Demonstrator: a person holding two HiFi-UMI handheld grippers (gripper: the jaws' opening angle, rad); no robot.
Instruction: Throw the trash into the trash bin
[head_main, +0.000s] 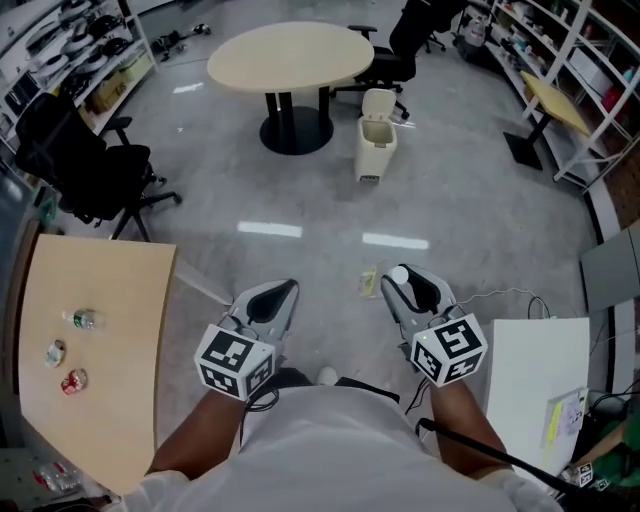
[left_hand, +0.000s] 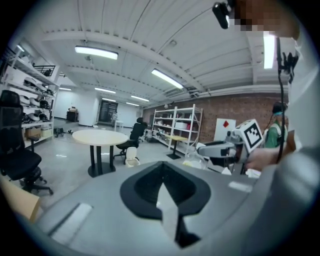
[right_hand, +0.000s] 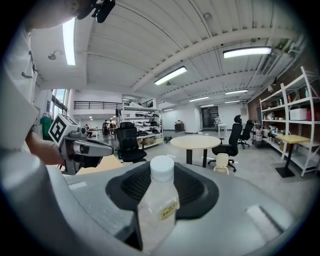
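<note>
Wood-topped table (head_main: 100, 300) fills the left edge of the head view. It carries a small bottle (head_main: 84, 319) and two crushed pieces of trash (head_main: 55, 352) (head_main: 74, 381), all lying near its left side. Beyond it stands a black office chair (head_main: 85, 165).

Right of the table, the left gripper (head_main: 281, 294) is held out over the grey floor, its marker cube (head_main: 235, 360) nearest the person. In the left gripper view its jaws stand almost together, pinched on a thin pale sliver (left_hand: 167, 212). The sliver is seen edge-on, and I cannot tell what it is.

The right gripper (head_main: 405, 286) is held level with it, just to the right, the two well apart from each other. Its jaws stand wide and are clamped on a clear plastic bottle (right_hand: 157, 210) with a white cap and a yellow label. The bottle rises upright between them, with its cap clear of the jaw tips. In the head view only the cap and the neck show at the front of that gripper.

The trash bin (head_main: 376, 135), cream-coloured with its lid tipped up, stands on the floor far ahead of both grippers. It is just to the right of the dark base of a round table (head_main: 290, 55). A second black chair (head_main: 400, 50) sits behind the bin. Shelving (head_main: 590, 60) lines the right wall, and a white board (head_main: 530, 370) lies low at the right, beside the right forearm.
</note>
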